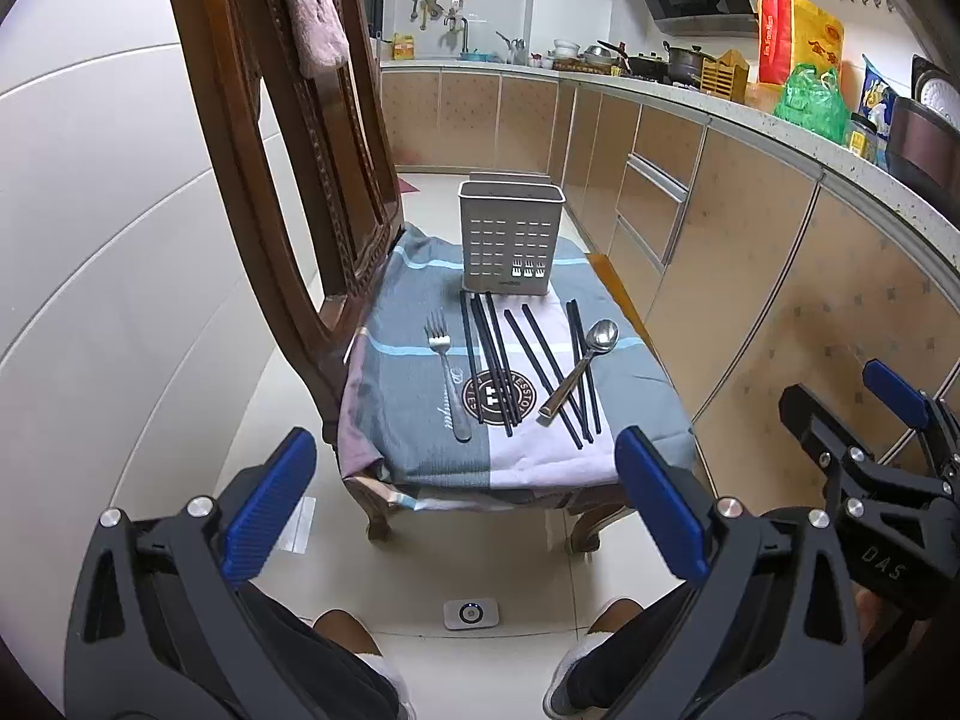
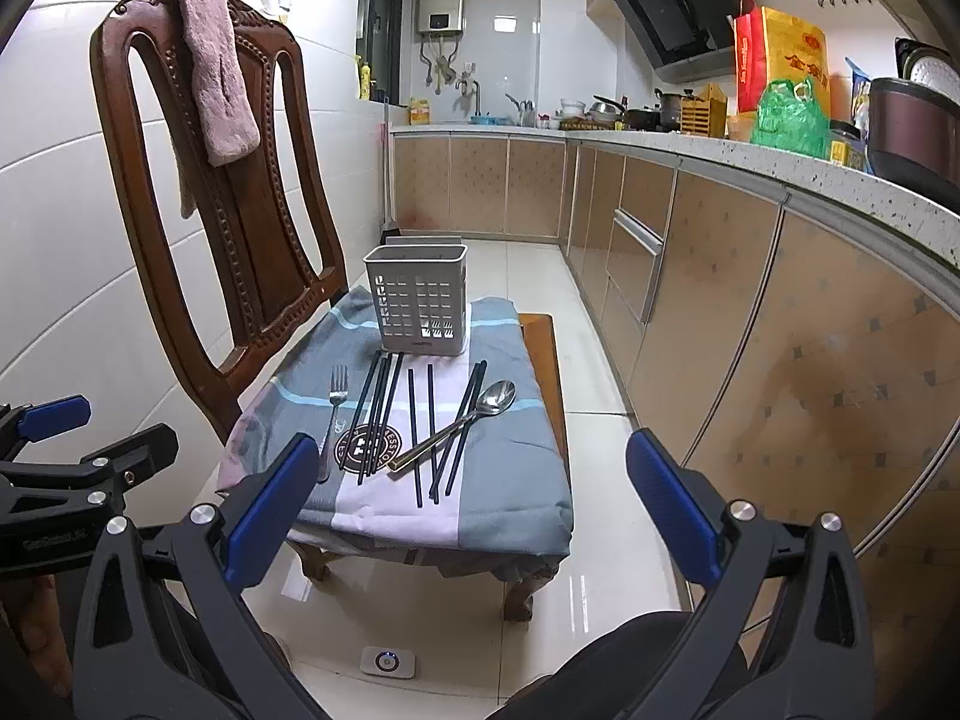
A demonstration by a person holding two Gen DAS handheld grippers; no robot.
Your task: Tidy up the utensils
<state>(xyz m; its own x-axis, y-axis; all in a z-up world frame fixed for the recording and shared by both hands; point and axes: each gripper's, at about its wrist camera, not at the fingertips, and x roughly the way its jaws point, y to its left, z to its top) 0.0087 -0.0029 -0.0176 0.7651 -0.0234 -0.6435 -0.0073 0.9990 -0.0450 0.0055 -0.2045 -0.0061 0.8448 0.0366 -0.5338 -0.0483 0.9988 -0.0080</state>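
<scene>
Before both gaping, empty claws, the left claw and right claw, the holder hides its contents.

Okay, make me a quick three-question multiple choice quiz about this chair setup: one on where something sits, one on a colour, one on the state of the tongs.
1. Where does the fork lie relative to the chopsticks?
A. on the side toward the chair back
B. on the side toward the cabinets
C. inside the holder

2. What colour are the chopsticks?
A. white
B. black
C. red

3. How do the left tongs and right tongs stand?
A. both shut on a utensil
B. one open, one shut
C. both open, holding nothing

Answers: 1 A, the fork lies between the chopsticks and the chair back. 2 B, every stick is dark on the cloth. 3 C, wide gaps show between the blue pads in both views.
</scene>
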